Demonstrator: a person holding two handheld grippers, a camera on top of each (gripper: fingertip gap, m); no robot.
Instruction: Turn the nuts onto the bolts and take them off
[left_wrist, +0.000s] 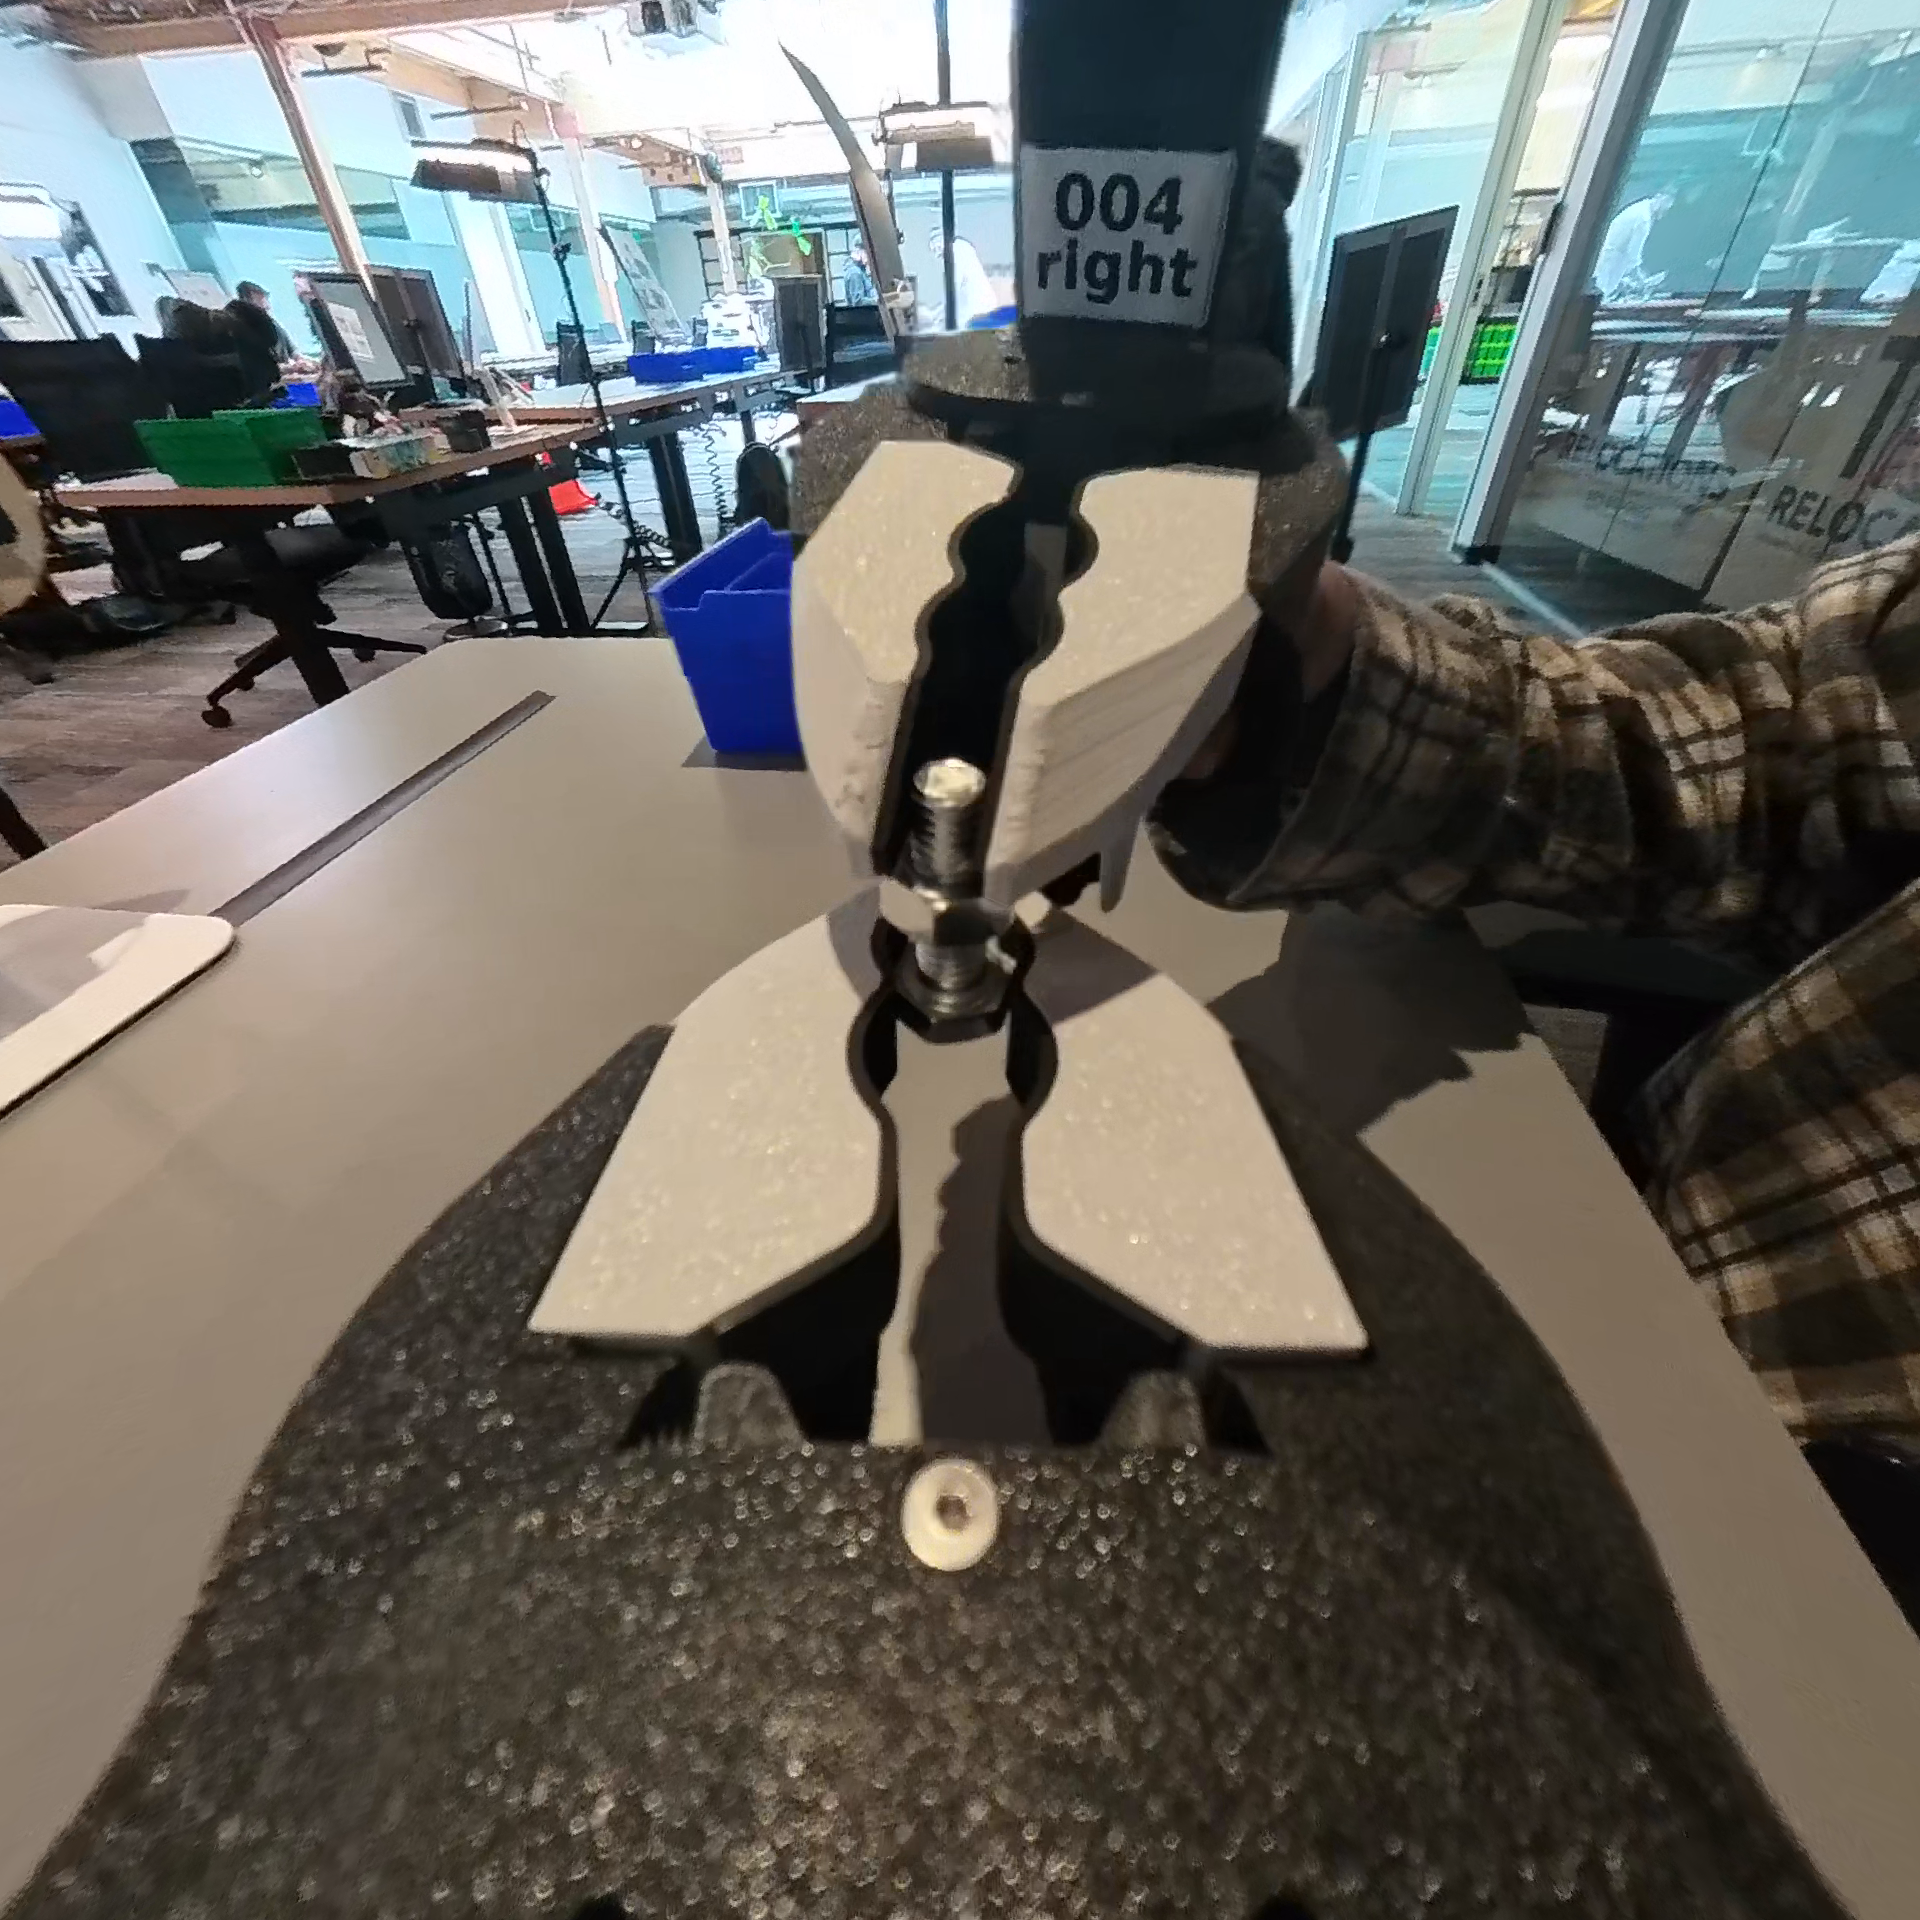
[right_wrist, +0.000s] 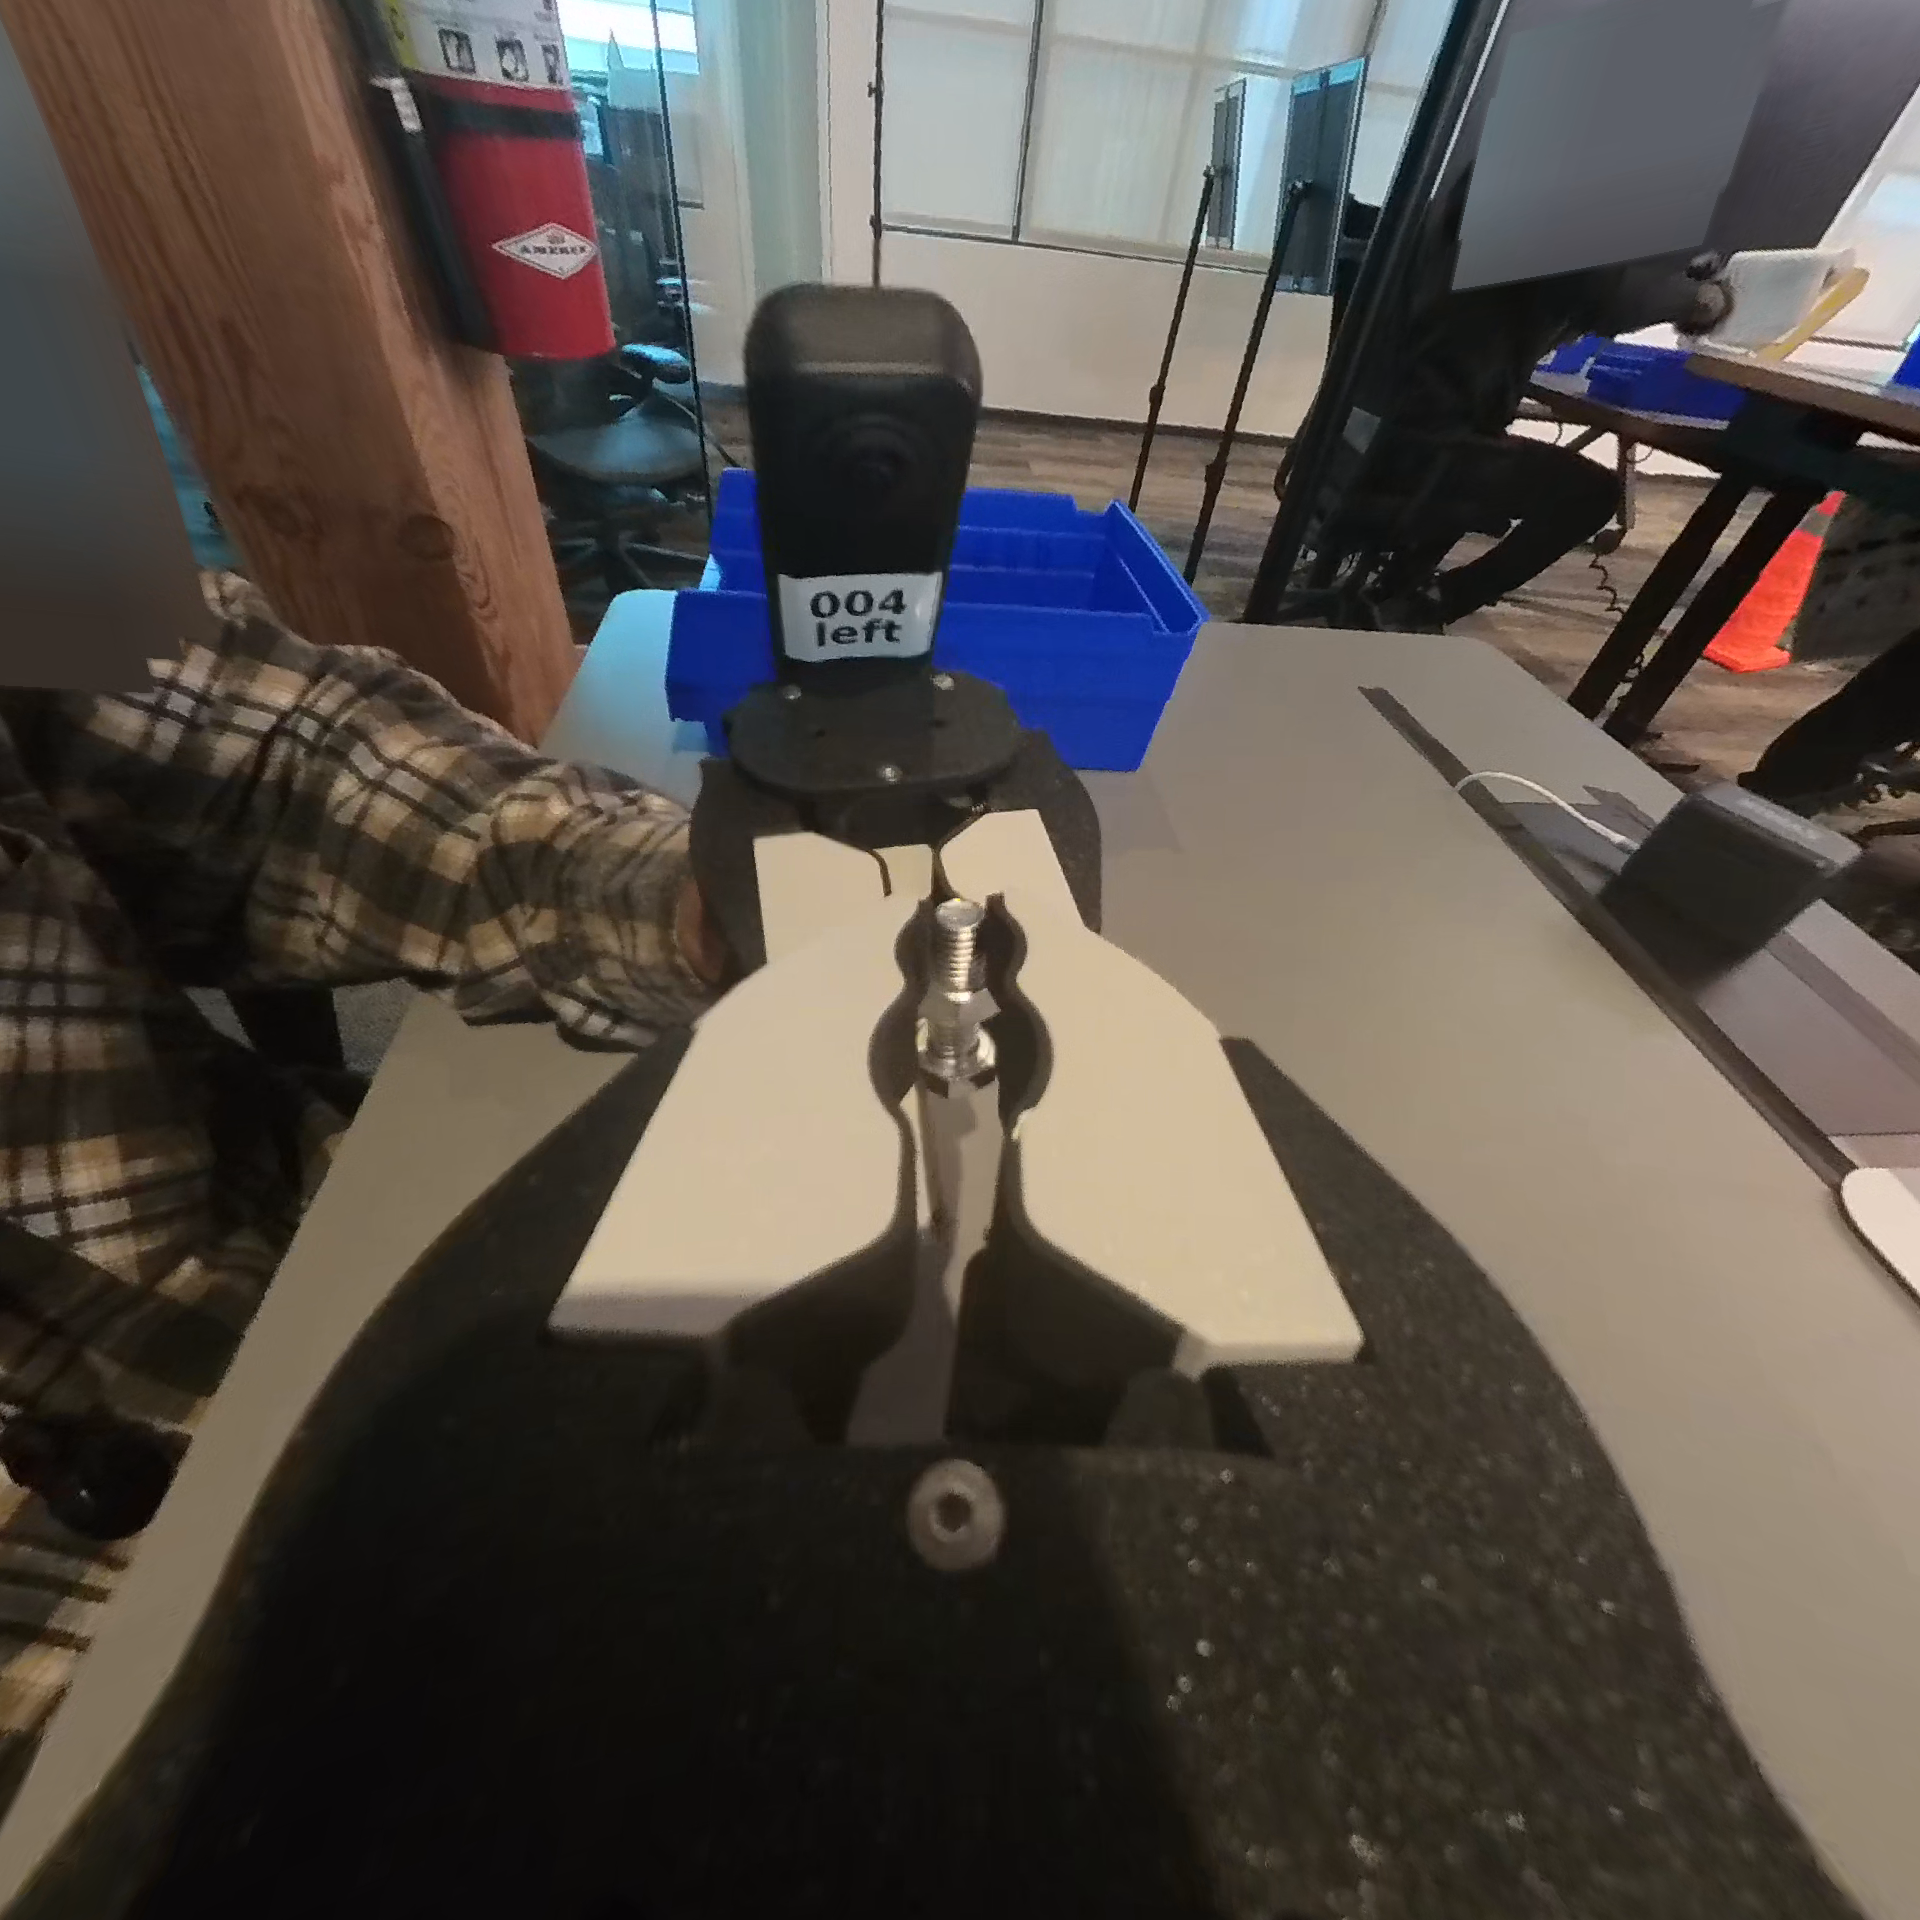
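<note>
Grippers are met tip to tip above the grey table (left_wrist: 436, 1039), one bolt (left_wrist: 940, 842) shared between them. The left gripper (left_wrist: 951, 1003) is nearly closed, its jaws pinched on a dark hex nut (left_wrist: 954, 1000) threaded on the bolt. The right gripper (right_wrist: 961, 1049) is narrowed to a slim gap — clamped on the bolt, which is held clear of the table. In the right wrist view a second, silver nut (right_wrist: 954, 1060) is seen on the same thread; which one is gripped there cannot be told. Count: two grippers, one bolt, two nuts, one blue bin (right_wrist: 1081, 634) behind them. Plaid sleeves (left_wrist: 1621, 748) are seen at both tools.
</note>
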